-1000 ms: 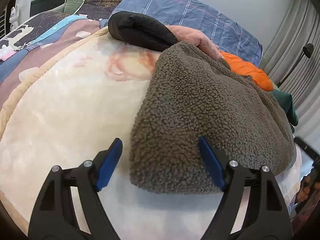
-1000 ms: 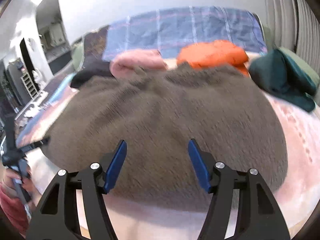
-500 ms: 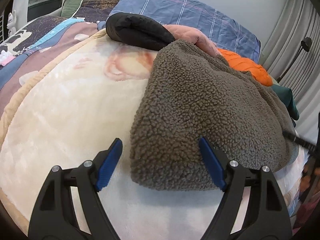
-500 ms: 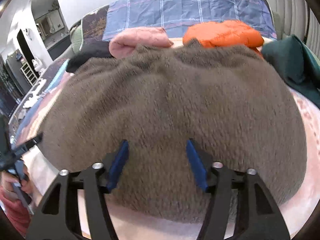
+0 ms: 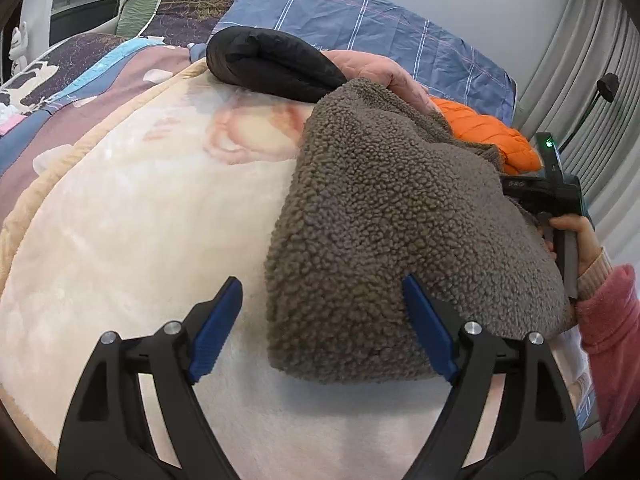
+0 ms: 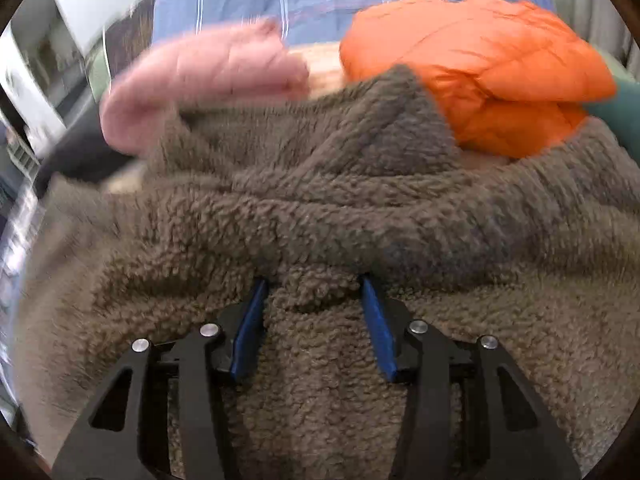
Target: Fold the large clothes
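A brown fleece garment (image 5: 392,200) lies folded on the cream blanket (image 5: 140,200) of a bed. My left gripper (image 5: 320,280) hovers over its near left corner, jaws wide and opening. The corner lies between them, and the right pad (image 5: 424,320) is at the fleece's surface. My right gripper (image 6: 313,279) is pushed into the fleece (image 6: 320,220) near its far edge, with a bunched fold filling the gap between its blue pads. In the left wrist view a person's hand (image 5: 576,236) holds that gripper's body behind the garment's right side, its fingers hidden.
Folded garments line the far side: black (image 5: 272,64), pink (image 6: 200,76) and orange (image 6: 480,60), with a teal one (image 6: 616,108) at the right. A blue plaid cover (image 5: 360,20) lies behind them. Grey curtains (image 5: 600,60) hang at the right. Bare blanket spreads to the left.
My right gripper moved forward across the fleece to its far edge and its jaws narrowed onto a fold. The hand holding it came into the left wrist view. My left gripper stayed put.
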A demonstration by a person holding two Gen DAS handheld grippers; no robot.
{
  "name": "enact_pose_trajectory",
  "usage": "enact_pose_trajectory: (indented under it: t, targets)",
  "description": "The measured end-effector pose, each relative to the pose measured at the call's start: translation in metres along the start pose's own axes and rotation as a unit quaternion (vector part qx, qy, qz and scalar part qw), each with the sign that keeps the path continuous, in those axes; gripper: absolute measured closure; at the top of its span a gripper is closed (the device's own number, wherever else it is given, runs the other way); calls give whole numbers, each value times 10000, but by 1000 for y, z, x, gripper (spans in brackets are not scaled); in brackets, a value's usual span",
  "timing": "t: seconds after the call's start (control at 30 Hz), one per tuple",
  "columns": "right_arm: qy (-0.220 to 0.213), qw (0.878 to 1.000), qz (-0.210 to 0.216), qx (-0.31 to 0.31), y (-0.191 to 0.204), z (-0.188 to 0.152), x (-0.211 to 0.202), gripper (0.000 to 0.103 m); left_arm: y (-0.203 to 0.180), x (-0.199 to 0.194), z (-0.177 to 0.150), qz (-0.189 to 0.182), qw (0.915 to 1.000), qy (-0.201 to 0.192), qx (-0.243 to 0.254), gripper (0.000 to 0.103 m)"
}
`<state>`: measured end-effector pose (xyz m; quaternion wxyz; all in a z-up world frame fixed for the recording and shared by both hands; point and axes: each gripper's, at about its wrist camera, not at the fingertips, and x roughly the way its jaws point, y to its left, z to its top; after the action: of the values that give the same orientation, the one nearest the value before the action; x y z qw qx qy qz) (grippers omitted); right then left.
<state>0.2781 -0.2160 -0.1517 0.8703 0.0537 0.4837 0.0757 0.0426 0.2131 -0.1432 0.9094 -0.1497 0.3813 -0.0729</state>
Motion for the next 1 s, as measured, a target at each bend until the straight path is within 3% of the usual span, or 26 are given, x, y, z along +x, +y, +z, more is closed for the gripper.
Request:
enact_pose_trajectory:
  t: [0.1, 0.3, 0.4, 0.5, 0.6, 0.7, 0.83, 0.93, 1.0]
  targets:
    - [-73, 9995, -199, -231, 7, -1, -1, 55, 5, 5, 2, -144, 9999, 48, -80, 15]
    - [-273, 9993, -57, -231, 11, -3, -21, 53, 13, -2, 5, -388, 9990, 73, -227, 16]
    - [-673, 9967, -279, -364, 19, -7, -47, 43, 19, -9, 14, -365, 9992, 75, -169, 16]
    - [-1032, 9907, -305, -835, 45, -22, -79, 42, 25, -13, 30, -355, 9993, 38, -97, 18]
    - [-1348, 9788, -117, -1539, 86, -46, -112, 32, 31, -9, 49, -447, 9990, 36, -33, 18]
    - [-1659, 9496, 210, -2652, 149, -97, -145, 25, 38, 6, 66, -569, 9982, 162, -68, 18]
    - [-1936, 8887, 427, -4135, 220, -172, -160, 24, 48, 32, 82, -972, 9939, 436, -300, 18]
    - [-1911, 8392, 240, -5085, 256, -220, -143, 24, 46, 52, 92, -1267, 9897, 593, -307, 18]
    - [-1858, 8232, 19, -5364, 268, -236, -130, 24, 42, 63, 95, -1422, 9869, 691, -308, 18]
